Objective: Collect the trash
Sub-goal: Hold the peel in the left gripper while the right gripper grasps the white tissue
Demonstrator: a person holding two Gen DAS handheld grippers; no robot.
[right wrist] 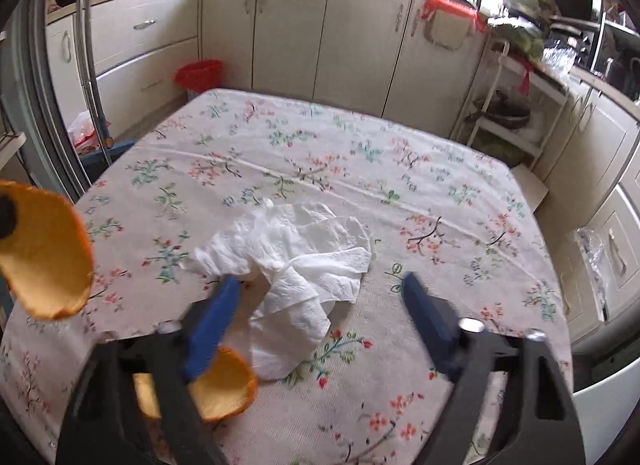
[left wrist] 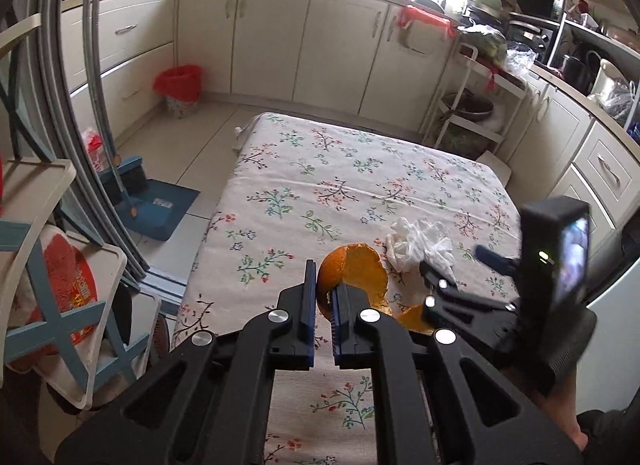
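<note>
While the floral-clothed table [left wrist: 320, 169] is far from cleared, we have made a start: our left gripper [left wrist: 322, 297] is clenched on a large piece of orange peel [left wrist: 360, 273], held just above the cloth at the table's near edge. Our right gripper [right wrist: 320, 317] stands with its blue jaws apart around the crumpled white tissue [right wrist: 296, 265], which lies on the cloth; the left pad touches its edge, the right one is clear of it, so we judge nothing gripped there yet. We count three pieces of litter: the peel in the left tongs, a second, smaller orange peel [right wrist: 224, 389] on the cloth just beside the tissue, and the one tissue. Nothing appears to have reached a bin; a single red-lined wastebasket [left wrist: 180, 89] stands on the floor well beyond the table's far corner. By our reckoning, one item is in hand, one is about to be taken, one lies untouched, and all three remain to be carried away.
</note>
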